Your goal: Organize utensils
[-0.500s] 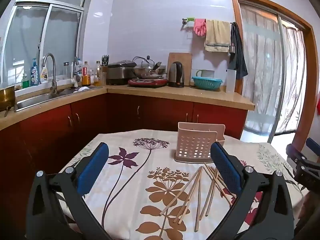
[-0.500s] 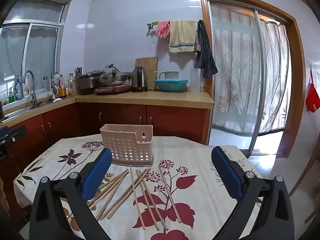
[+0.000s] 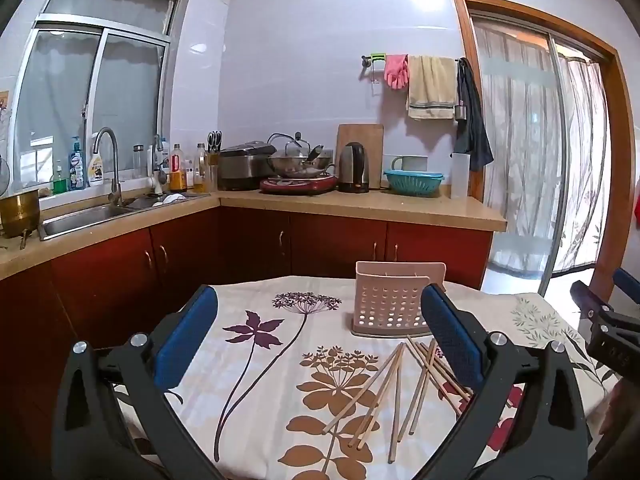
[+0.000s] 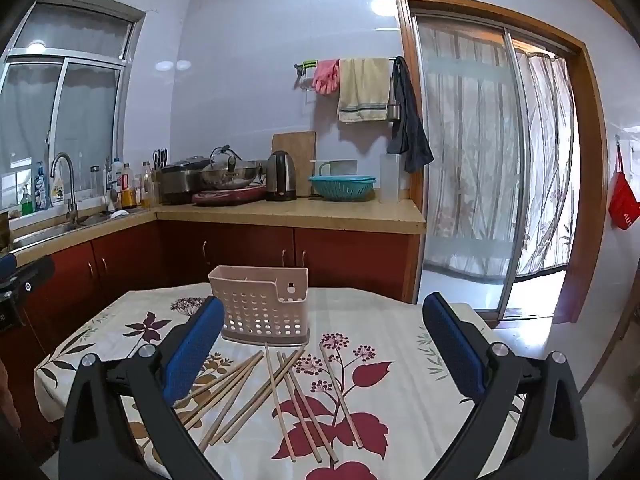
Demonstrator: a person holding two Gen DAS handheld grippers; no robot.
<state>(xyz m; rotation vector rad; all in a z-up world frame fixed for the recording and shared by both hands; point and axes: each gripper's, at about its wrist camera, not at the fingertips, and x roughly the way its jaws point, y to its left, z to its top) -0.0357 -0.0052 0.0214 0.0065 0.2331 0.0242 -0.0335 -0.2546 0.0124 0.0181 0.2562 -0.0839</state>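
Left wrist view: the left hand-held gripper (image 3: 318, 340) is spread wide, empty, above the worktop (image 3: 256, 380); loose chopsticks (image 3: 394, 390) lie just before the pink holder (image 3: 390, 308). Right wrist view: the right hand-held gripper (image 4: 322, 344) is likewise spread, empty; chopsticks (image 4: 280, 396) fan out beneath it, near the holder (image 4: 262, 306).

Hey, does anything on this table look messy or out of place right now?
Yes. The chopsticks lie loose on the tablecloth in front of the holder, fanned out and crossing each other instead of standing in it. The holder itself is upright. Nothing looks spilled or broken.
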